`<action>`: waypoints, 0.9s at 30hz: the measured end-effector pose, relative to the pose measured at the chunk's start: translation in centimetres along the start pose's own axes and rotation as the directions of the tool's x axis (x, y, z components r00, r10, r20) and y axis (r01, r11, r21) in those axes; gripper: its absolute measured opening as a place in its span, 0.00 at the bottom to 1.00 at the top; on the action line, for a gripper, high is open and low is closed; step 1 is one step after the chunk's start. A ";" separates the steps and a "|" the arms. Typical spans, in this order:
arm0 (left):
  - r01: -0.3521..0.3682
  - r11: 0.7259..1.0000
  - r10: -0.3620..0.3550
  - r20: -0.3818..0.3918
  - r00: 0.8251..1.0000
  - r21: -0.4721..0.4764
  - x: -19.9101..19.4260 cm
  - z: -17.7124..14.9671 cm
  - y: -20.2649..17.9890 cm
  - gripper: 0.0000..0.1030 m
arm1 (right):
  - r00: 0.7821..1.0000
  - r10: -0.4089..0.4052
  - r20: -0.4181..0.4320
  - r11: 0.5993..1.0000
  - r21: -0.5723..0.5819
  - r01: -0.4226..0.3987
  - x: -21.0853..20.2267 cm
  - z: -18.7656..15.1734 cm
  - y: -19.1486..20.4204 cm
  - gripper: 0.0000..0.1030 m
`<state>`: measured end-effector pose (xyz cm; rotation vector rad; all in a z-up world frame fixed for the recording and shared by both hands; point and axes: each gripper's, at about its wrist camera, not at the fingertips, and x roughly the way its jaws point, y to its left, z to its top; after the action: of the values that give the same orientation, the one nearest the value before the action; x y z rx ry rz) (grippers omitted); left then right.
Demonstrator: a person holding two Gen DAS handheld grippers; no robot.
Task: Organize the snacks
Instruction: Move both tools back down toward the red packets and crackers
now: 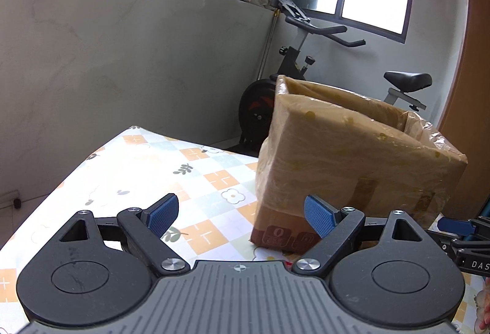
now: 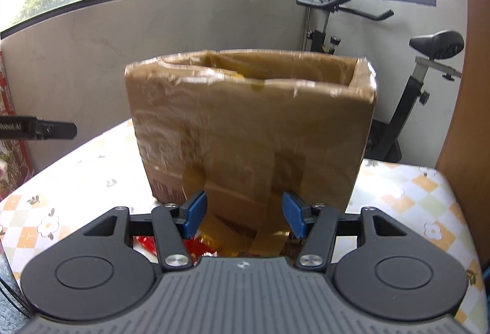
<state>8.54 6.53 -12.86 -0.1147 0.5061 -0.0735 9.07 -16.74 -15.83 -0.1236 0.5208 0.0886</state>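
1. Left wrist view showed the left gripper (image 1: 240,216) with jaws spread wide and nothing between them, over the desk (image 1: 137,162) with its checked cloth, the box (image 1: 352,162) just ahead and to its right
2. Right wrist view showed the right gripper (image 2: 243,216) with jaws about half open and empty, facing the near wall of the box (image 2: 251,132) at close range
3. Snacks (image 2: 202,242) in red and gold wrappers lay on the desk below the right gripper, at the foot of the box; they were mostly hidden, so no count could be given
4. The step in hand looked like reaching for a snack. To do it well, the right gripper should tip lower so the wrappers sit squarely between the jaws, then close gently, since such wrappers likely crumple and slip
5. The left gripper could steady the box, which looked light and might slide when nudged
6. The box stood upright and open-topped, wrapped in clear film and tape. Its inside was barely visible from either view, so what it held could not be told
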 end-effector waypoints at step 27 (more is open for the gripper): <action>0.084 0.988 -0.045 -0.276 0.960 0.130 7.8 -7.9 -0.1 0.77 | 0.970 0.071 -0.233 0.996 0.074 -0.055 6.6 -5.7 0.8 0.57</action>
<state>11.45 4.89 -23.45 0.0180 0.7713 -0.1906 11.92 -16.38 -24.12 -0.0517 0.7644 0.1193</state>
